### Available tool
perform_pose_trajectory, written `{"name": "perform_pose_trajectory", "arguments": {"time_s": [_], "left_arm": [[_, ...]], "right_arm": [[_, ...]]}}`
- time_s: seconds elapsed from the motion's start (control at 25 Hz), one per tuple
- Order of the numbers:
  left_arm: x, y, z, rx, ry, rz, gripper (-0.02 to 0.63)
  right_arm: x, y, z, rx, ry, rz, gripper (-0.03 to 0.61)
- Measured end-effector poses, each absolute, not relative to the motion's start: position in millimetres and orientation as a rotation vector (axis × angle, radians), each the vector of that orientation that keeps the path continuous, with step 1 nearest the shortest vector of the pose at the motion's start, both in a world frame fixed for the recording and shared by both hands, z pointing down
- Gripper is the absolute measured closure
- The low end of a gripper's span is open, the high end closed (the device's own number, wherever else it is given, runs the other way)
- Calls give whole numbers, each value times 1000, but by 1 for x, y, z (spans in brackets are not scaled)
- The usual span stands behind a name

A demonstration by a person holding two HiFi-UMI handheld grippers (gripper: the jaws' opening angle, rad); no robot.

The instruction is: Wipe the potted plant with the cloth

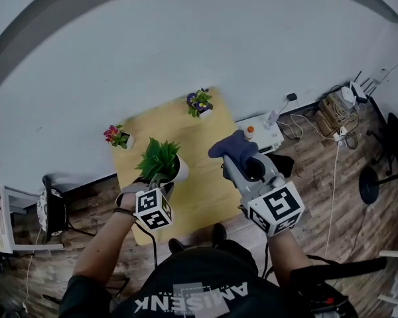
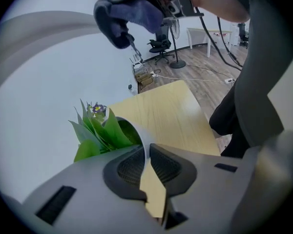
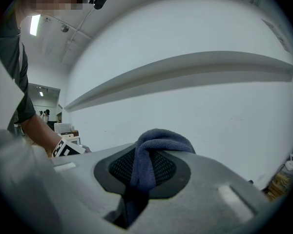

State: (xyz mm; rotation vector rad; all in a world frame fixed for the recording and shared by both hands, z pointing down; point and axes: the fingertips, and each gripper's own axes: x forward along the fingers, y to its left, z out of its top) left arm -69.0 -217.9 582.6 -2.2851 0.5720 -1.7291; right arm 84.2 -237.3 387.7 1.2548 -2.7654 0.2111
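Observation:
A leafy green plant [image 1: 159,156] stands in a white pot [image 1: 180,171] on the yellow wooden table [image 1: 202,194]. My left gripper [image 1: 161,181] is shut on the pot's near rim. In the left gripper view the thin white rim [image 2: 136,130] runs between the two pads and the leaves [image 2: 101,133] stick out to the left. My right gripper [image 1: 231,161] hovers to the right of the plant, shut on a dark blue cloth [image 1: 233,146]. The cloth [image 3: 156,145] bunches over that gripper's [image 3: 144,172] pads.
A pot of pink flowers [image 1: 117,136] stands at the table's far left corner and a pot of purple flowers [image 1: 199,103] at its far edge. A white box [image 1: 262,132] with a small bottle sits right of the table, with cables [image 1: 331,121] on the wooden floor beyond.

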Motion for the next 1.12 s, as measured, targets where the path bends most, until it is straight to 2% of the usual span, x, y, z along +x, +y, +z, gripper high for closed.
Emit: {"name": "perform_pose_trajectory", "arguments": {"time_s": [0.56, 0.92, 1.12], "left_arm": [[-103, -187, 430, -2370, 499, -1577, 578], [-109, -187, 380, -2366, 521, -1576, 580], [-107, -178, 372, -2365, 510, -1584, 580]], "right_arm": [[-20, -200, 321, 1029, -2945, 7, 526], [-89, -165, 305, 841, -3018, -69, 526], [-103, -159, 305, 836, -3024, -101, 526]]}}
